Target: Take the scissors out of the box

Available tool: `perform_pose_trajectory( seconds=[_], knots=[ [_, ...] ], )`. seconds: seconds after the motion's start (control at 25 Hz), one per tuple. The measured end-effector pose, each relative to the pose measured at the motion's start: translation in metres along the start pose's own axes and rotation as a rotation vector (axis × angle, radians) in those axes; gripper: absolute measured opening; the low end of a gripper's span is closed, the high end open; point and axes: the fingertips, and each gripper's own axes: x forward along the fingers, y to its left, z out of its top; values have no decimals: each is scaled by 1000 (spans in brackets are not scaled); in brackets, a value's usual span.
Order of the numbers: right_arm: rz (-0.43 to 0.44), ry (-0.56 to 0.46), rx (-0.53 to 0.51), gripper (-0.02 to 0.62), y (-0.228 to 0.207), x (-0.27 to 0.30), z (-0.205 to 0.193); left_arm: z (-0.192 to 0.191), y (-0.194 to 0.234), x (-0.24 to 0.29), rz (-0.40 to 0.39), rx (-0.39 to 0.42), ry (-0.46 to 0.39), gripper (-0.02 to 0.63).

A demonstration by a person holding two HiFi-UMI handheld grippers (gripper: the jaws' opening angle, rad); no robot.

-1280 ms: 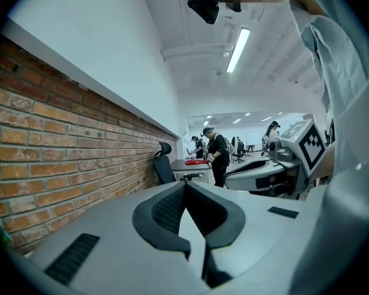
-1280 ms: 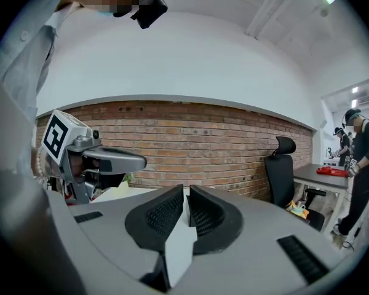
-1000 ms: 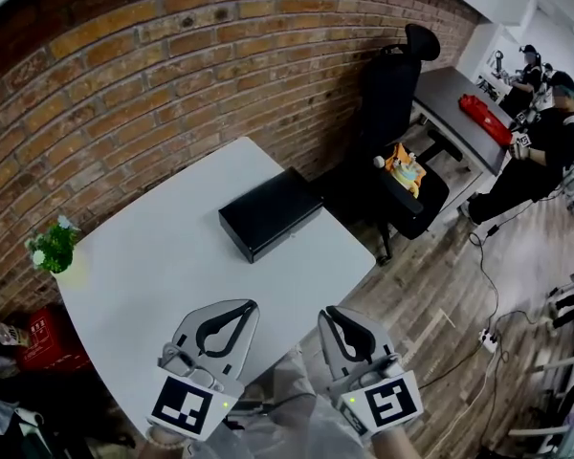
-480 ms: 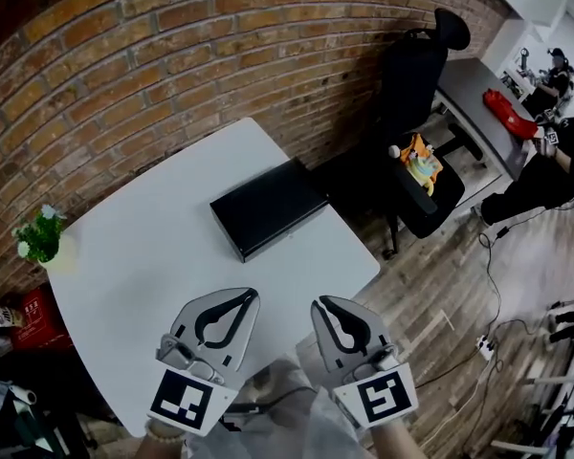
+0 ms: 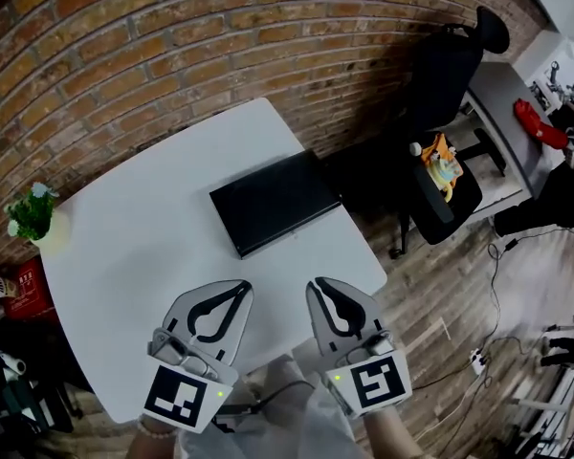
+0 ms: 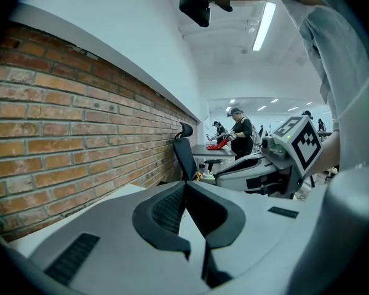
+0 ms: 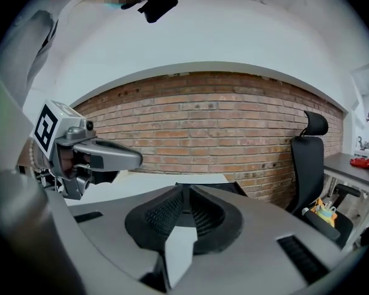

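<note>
We see a black box (image 5: 273, 202) lying flat on the white desk (image 5: 143, 247), just off the middle of the head view toward 12 o'clock. Its lid is down, so the scissors inside are hidden from us. The box's long axis runs from about 8 o'clock to 2 o'clock. One short end points toward the desk's edge at 3 o'clock, and the other toward the open desk at 9 o'clock. Nothing touches it.

We hold both tools low in the head view, well apart from the box and on its 6 o'clock side. The left tool (image 5: 241, 289) sits at about 7 o'clock and the right tool (image 5: 317, 285) at about 5 o'clock. Their tips aim up toward 12 o'clock, leaning slightly toward each other. In each gripper view the two jaws meet at their tips, pressed together, with nothing between them. The right gripper view shows the box's dark edge just beyond the closed tips, and the left tool off at 9 o'clock.

A brick wall (image 5: 172, 55) runs along the far side of the desk. A small potted plant (image 5: 31, 213) stands at the desk's 9 o'clock corner. At 2 o'clock a black office chair (image 5: 450, 65) stands on the wooden floor (image 5: 440, 295), with a colourful toy (image 5: 444, 159) on its seat.
</note>
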Motion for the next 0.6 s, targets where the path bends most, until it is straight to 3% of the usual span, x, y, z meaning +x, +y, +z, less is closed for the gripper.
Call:
perform_pose_trajectory(
  seconds=[0.6],
  knots=[
    [98, 109, -32, 58, -40, 65, -51, -30, 15, 41, 84, -57, 77, 17]
  ],
)
